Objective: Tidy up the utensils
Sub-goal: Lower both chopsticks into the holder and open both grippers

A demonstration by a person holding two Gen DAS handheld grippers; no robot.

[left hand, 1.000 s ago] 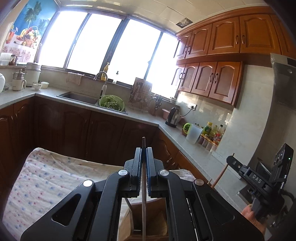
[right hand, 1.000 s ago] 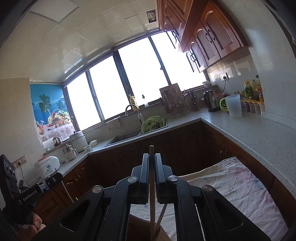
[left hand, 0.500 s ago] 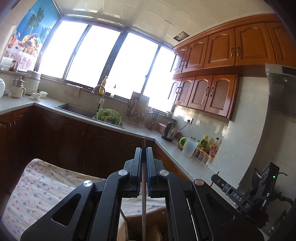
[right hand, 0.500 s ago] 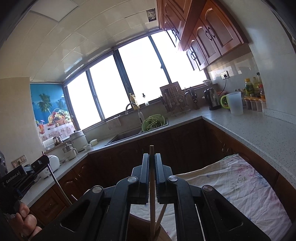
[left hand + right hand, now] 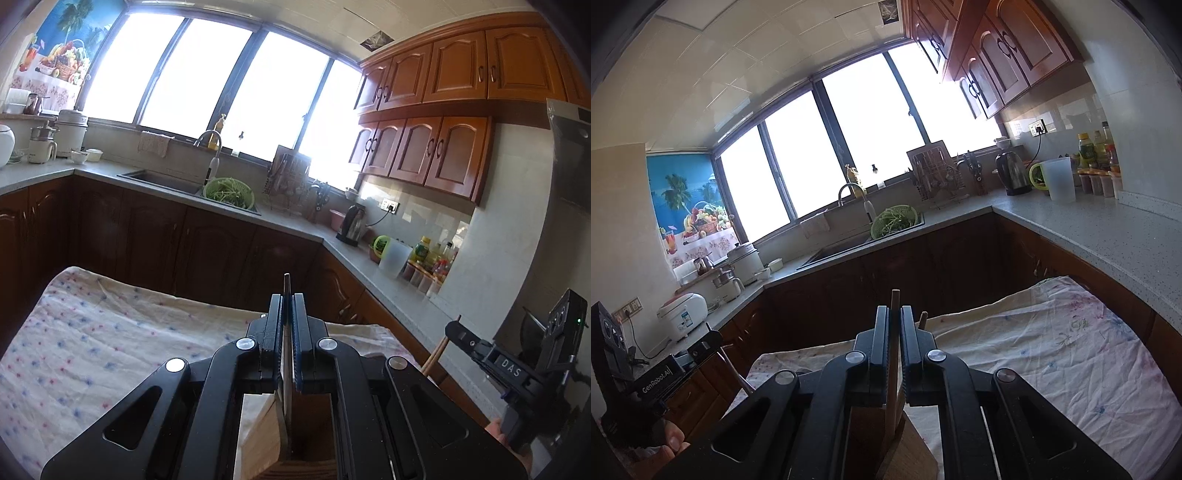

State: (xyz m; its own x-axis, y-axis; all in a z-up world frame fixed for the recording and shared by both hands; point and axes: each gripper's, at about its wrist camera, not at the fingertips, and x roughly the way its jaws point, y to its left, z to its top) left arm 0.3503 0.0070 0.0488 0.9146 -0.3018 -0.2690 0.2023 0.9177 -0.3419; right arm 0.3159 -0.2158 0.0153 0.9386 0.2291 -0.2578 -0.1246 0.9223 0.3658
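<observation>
My left gripper (image 5: 287, 306) is shut on a thin metal utensil handle (image 5: 286, 369) that stands upright; its lower end reaches down into a wooden holder box (image 5: 295, 439) just below the jaws. My right gripper (image 5: 894, 317) is shut on a wooden chopstick (image 5: 894, 354), also upright over the wooden holder (image 5: 905, 454). A second wooden stick (image 5: 922, 318) pokes up just right of the right gripper. Each gripper shows in the other's view: the right one (image 5: 458, 328) holding its stick, the left one (image 5: 709, 338) holding its metal rod.
The holder sits on a table covered by a flowered cloth (image 5: 103, 339), also seen in the right wrist view (image 5: 1052, 354). Dark cabinets and a grey countertop (image 5: 384, 284) with sink, green colander (image 5: 229, 192), kettle and bottles lie beyond.
Both views have tilted downward a little; the table cloth and holder show more. Both grippers stay shut on their utensils over the holder.
</observation>
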